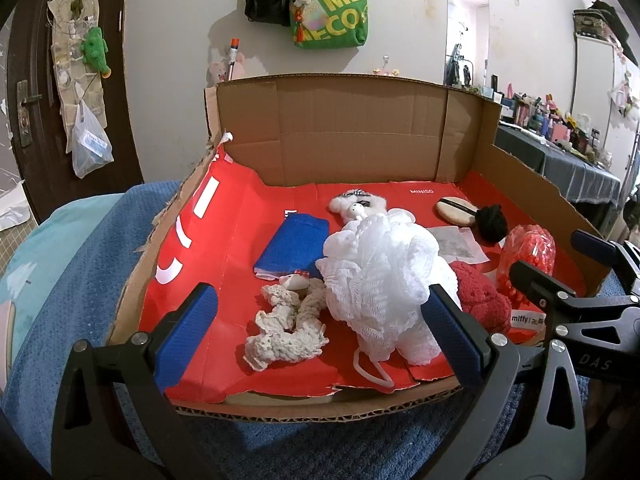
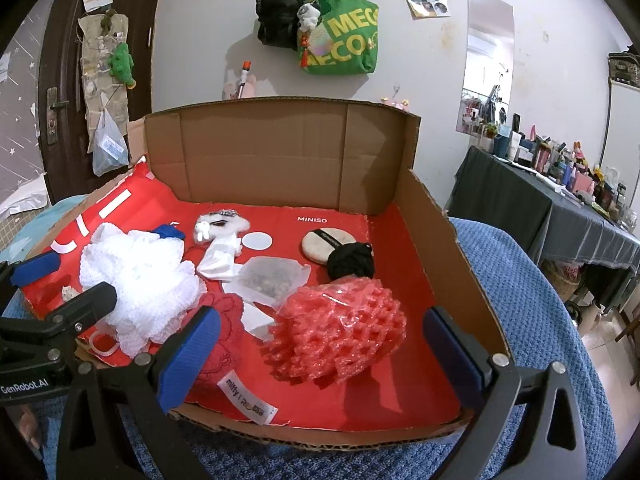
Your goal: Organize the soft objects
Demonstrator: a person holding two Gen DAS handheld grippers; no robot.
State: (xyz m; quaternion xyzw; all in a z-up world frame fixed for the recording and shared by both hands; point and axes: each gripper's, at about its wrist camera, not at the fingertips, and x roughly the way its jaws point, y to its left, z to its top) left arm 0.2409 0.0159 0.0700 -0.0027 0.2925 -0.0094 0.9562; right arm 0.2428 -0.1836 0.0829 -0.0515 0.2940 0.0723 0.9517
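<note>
A cardboard tray (image 1: 360,132) lined in red holds soft things. In the left wrist view: a white mesh bath pouf (image 1: 384,276), a cream knitted cord (image 1: 288,328), a folded blue cloth (image 1: 292,248), a white plush toy (image 1: 360,202), a red towel (image 1: 480,300), a red foam net (image 1: 528,256), a black yarn ball (image 1: 490,220) and a round puff (image 1: 454,210). My left gripper (image 1: 320,332) is open, its jaws either side of the cord and pouf. My right gripper (image 2: 320,348) is open around the red foam net (image 2: 340,332), near the red towel (image 2: 220,328).
The tray (image 2: 460,280) rests on a blue knitted blanket (image 2: 540,300). A clear sachet (image 2: 272,276) and a white disc (image 2: 258,241) lie mid-tray. A dark table (image 2: 560,216) crowded with bottles stands right. Bags (image 2: 340,40) hang on the wall; a door (image 2: 60,92) is at left.
</note>
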